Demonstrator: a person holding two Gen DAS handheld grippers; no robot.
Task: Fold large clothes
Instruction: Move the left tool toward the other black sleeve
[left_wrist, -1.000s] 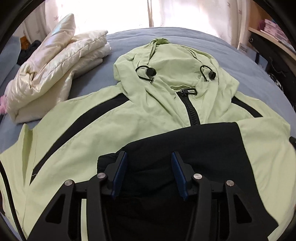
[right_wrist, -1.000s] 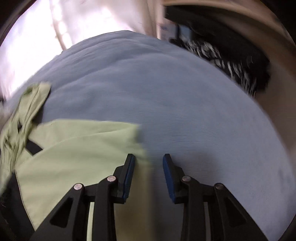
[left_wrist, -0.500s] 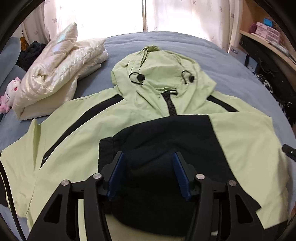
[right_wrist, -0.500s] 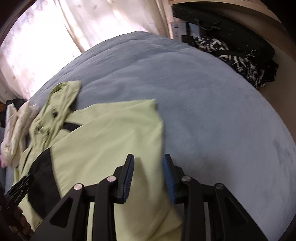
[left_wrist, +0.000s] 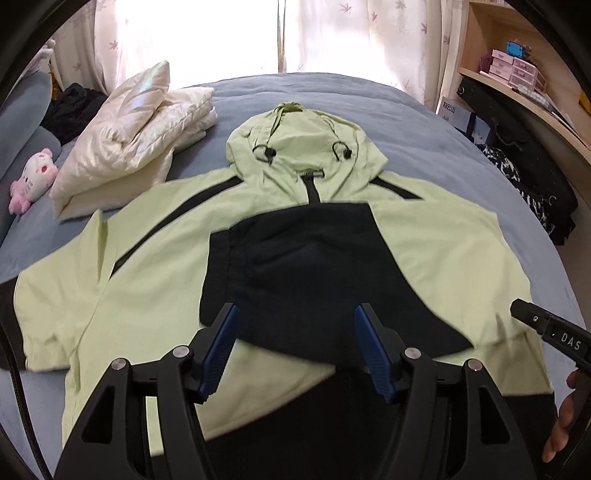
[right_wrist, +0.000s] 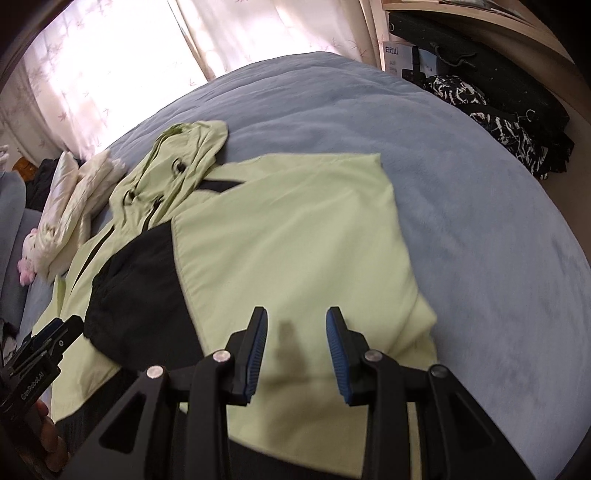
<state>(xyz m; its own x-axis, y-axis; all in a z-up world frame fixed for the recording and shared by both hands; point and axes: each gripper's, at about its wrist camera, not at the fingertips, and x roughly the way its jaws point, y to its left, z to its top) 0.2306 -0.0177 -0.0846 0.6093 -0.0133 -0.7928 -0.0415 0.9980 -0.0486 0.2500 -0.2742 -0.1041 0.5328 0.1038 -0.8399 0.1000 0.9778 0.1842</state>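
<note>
The left gripper has been drawn back, jaws opening, nothing held. The right gripper hangs partly open, empty. The jacket lies ahead beneath both, black sleeve now folded across; that fold is judged complete.
</note>
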